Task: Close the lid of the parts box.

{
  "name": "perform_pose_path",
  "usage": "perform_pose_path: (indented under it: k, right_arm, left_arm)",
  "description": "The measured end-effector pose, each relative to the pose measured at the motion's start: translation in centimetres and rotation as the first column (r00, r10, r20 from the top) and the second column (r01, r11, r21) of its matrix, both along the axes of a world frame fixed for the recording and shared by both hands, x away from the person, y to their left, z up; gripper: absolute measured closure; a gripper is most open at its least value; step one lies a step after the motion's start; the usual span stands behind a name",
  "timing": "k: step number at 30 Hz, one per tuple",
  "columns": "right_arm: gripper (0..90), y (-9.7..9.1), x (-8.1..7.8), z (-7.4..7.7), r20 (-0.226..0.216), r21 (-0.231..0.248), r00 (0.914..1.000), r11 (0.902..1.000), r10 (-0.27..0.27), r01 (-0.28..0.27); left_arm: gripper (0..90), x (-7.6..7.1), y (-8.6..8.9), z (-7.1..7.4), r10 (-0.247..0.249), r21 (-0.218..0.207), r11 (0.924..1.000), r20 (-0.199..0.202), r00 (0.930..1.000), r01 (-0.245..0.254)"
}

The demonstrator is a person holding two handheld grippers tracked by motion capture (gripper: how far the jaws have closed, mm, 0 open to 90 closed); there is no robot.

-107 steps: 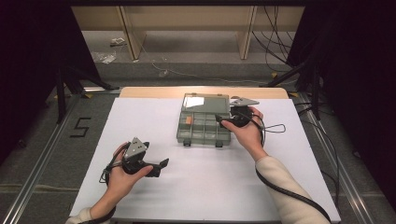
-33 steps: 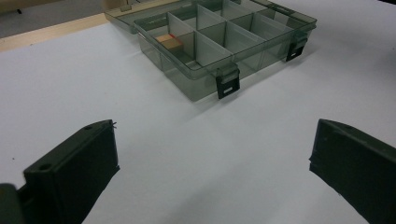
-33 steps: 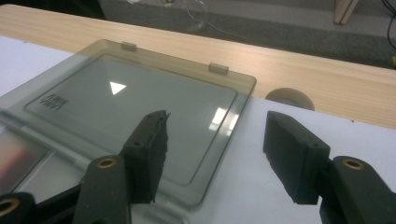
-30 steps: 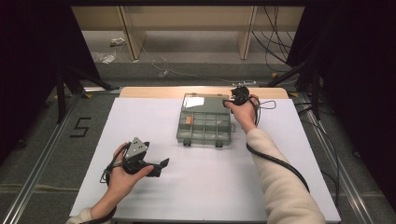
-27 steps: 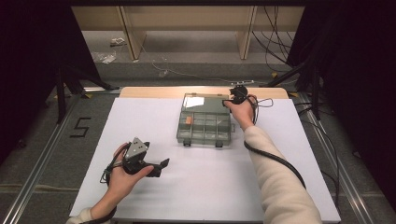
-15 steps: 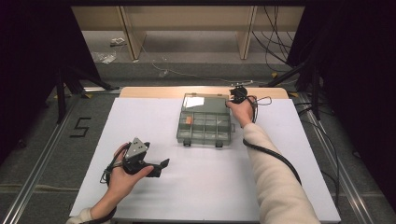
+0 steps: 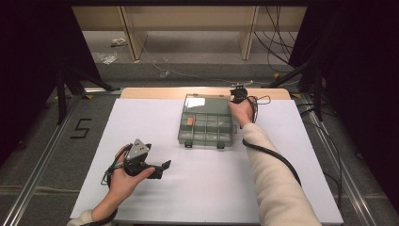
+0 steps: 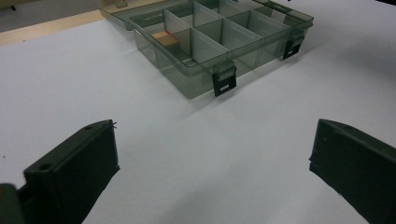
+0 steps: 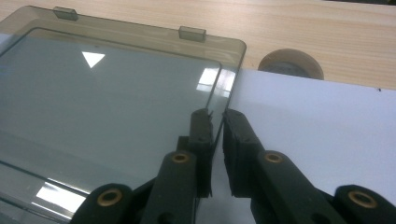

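The step in hand looks like taking hold of the lid (image 9: 116, 93) of the clear plastic box (image 7: 207, 128). The box sits open at the middle of the desk (image 7: 141, 117), toward its far edge. Its lid is laid back flat at the box's 12 o'clock side, next to the bare wood strip (image 9: 327, 28).

The right claw (image 9: 215, 122) has just been closing. In the right gripper view its two black jaws stand nearly together with the lid's side edge between them. They seem clamped on that thin edge, near the lid's far right corner. In the high view the right hand (image 7: 242, 112) sits at the box's 2 o'clock corner. The sleeved forearm (image 7: 277, 183) stretches far out from the person's side of the desk.

The next move, as I judge it, is to swing the lid up and over the compartments toward 6 o'clock. That calls for a firm pinch and a wrist that turns with the hinge, since the smooth edge could slip out.

The left claw (image 7: 162, 167) has its jaws wide apart and holds nothing. The left hand (image 7: 126, 172) rests low near the desk at about 8 o'clock from the box and points the claw toward it. One compartment holds a small orange piece (image 8: 163, 38).
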State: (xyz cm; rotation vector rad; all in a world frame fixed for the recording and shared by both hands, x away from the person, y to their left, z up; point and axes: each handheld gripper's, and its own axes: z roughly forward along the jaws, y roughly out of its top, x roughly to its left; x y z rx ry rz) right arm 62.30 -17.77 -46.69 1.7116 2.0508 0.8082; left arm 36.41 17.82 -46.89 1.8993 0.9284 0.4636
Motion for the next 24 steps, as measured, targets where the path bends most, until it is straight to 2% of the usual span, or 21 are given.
perform_pose_path:
  k: [12, 24]
  right_arm:
    - [86.7, 0.42, 0.08, 0.08, -0.011, 0.003, 0.9983, 0.9984, -0.057, 0.057]
    - [88.4, 0.87, 0.24, 0.17, -0.017, -0.004, 0.9969, 0.9970, -0.077, 0.077]
  left_arm:
    - [0.4, 0.05, -0.12, -0.05, -0.001, -0.001, 1.0000, -0.004, 1.0000, 0.001]
    - [0.6, 0.14, -0.07, -0.07, -0.001, -0.001, 1.0000, -0.004, 1.0000, 0.001]
